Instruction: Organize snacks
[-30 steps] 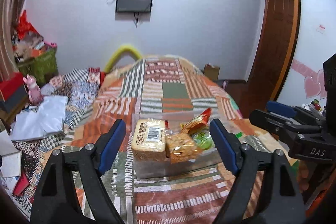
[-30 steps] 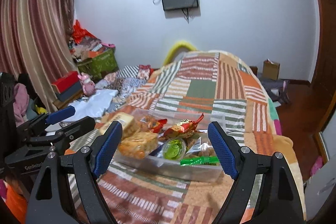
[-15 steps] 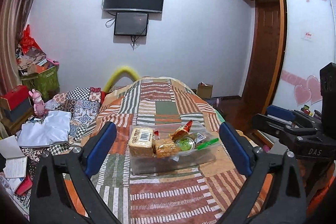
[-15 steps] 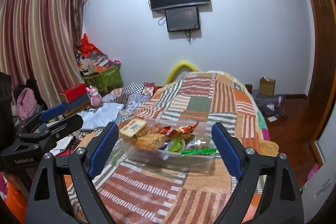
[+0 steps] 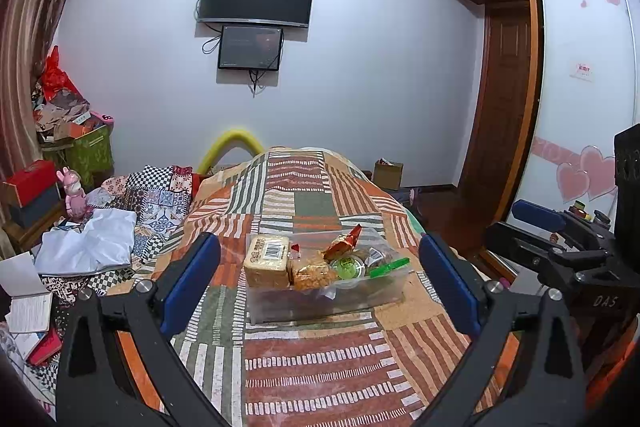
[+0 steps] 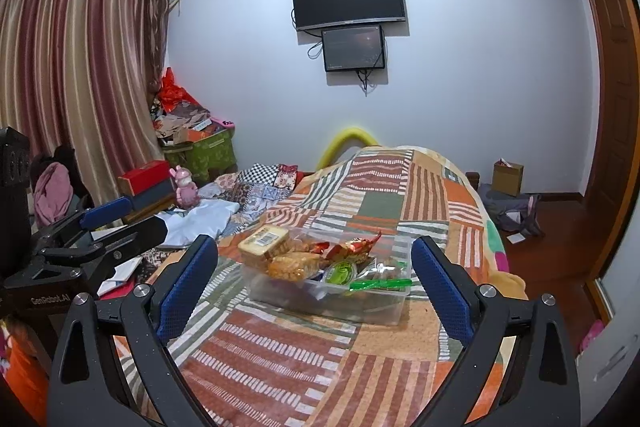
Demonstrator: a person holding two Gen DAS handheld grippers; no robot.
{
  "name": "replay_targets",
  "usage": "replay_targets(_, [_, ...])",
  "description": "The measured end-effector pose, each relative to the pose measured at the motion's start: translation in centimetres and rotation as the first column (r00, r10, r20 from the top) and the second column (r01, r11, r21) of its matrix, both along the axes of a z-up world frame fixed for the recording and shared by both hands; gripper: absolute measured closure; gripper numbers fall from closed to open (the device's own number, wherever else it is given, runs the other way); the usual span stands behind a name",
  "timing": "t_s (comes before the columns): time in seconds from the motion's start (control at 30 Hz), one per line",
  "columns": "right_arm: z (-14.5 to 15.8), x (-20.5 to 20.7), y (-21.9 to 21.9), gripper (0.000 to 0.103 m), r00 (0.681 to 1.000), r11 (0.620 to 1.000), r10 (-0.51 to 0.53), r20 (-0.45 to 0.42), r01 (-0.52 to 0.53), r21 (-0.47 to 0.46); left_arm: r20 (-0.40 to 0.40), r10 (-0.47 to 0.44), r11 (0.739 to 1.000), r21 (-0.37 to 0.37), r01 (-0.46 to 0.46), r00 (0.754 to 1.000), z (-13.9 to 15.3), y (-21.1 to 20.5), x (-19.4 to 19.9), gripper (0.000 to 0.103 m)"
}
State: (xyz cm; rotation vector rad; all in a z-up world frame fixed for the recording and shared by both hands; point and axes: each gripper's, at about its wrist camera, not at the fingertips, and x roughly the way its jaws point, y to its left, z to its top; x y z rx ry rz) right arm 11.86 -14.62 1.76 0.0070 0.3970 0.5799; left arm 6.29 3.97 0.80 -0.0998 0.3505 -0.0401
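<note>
the left gripper (image 5: 320, 277) and right gripper (image 6: 314, 277) both hang with jaws spread wide and nothing between them, well back from the clear plastic bin (image 5: 326, 297) on the patchwork bedspread (image 5: 312, 367). the snacks (image 6: 308, 257) sit heaped inside it, a barcoded cake pack (image 5: 267, 261) on the left and a green clip (image 6: 380, 283) across the right rim, so the sorting looks done and the grippers seem held clear for that reason.

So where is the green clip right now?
The green clip lies at the near right corner of the clear snack box on the patchwork bed, beside the round green cup; both wrist views show it.
</note>
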Motion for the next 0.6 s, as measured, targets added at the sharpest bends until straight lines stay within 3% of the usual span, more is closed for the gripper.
replay_targets(0.6, [0.16,-0.37,0.05,0.006,1.0,1.0,0.005,-0.007,-0.005,0.003,-0.01,-0.003,1.0,-0.004,0.003,1.0,-0.34,-0.01,0.16,0.002])
